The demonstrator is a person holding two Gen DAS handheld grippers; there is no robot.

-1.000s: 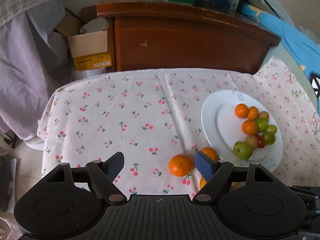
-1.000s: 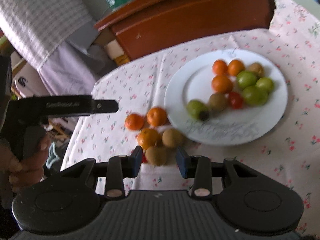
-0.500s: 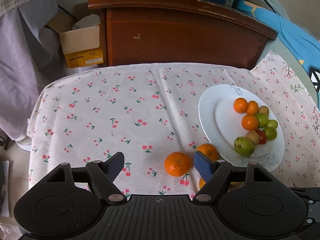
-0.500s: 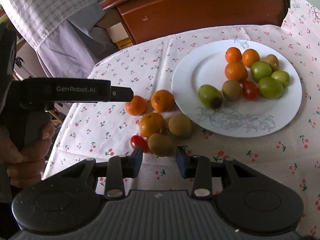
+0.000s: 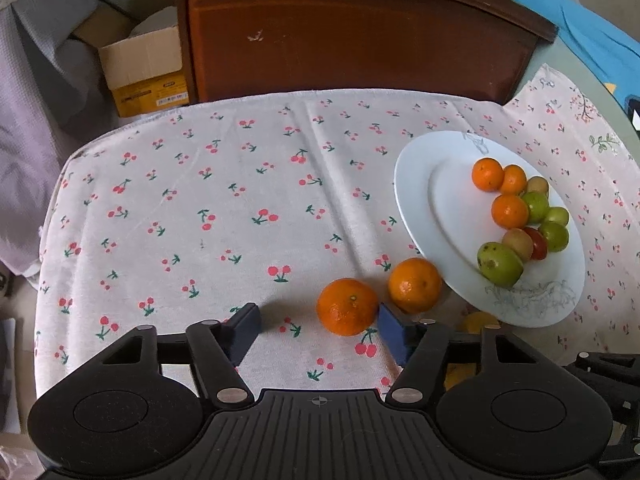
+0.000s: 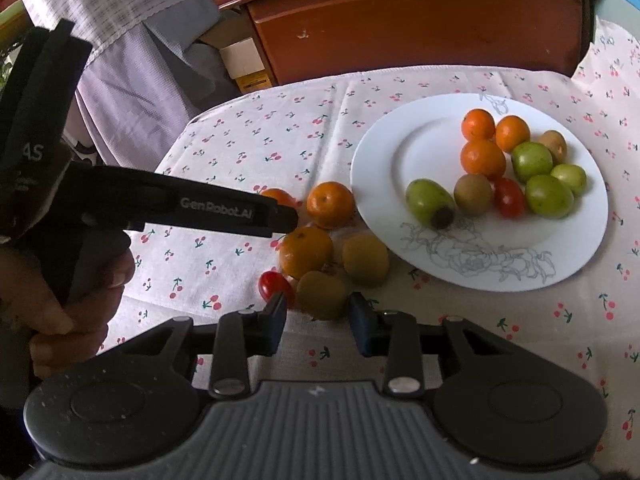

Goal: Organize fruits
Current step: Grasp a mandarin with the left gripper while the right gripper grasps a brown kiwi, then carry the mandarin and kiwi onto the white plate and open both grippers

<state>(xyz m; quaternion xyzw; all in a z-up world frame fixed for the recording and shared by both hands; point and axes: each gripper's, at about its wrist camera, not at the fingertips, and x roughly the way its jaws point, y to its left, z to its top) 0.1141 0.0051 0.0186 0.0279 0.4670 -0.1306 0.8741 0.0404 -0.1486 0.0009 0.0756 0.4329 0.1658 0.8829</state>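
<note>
Both hands are lining up pickups from the loose fruit beside the white plate [image 6: 480, 272]: the left gripper [image 5: 318, 330], its jaws just closing but still gapped, brackets a tangerine [image 5: 347, 306] (only its right pad looks near the peel), and the right gripper [image 6: 318, 322], narrow, brackets a kiwi [image 6: 321, 294] without clearly pressing; next, each should pinch, lift and carry plateward, both pointing steeply down

Loose fruits [image 6: 320, 248] on tablecloth [image 6: 256, 136], left of plate [image 6: 384, 152], apparently touching
</note>
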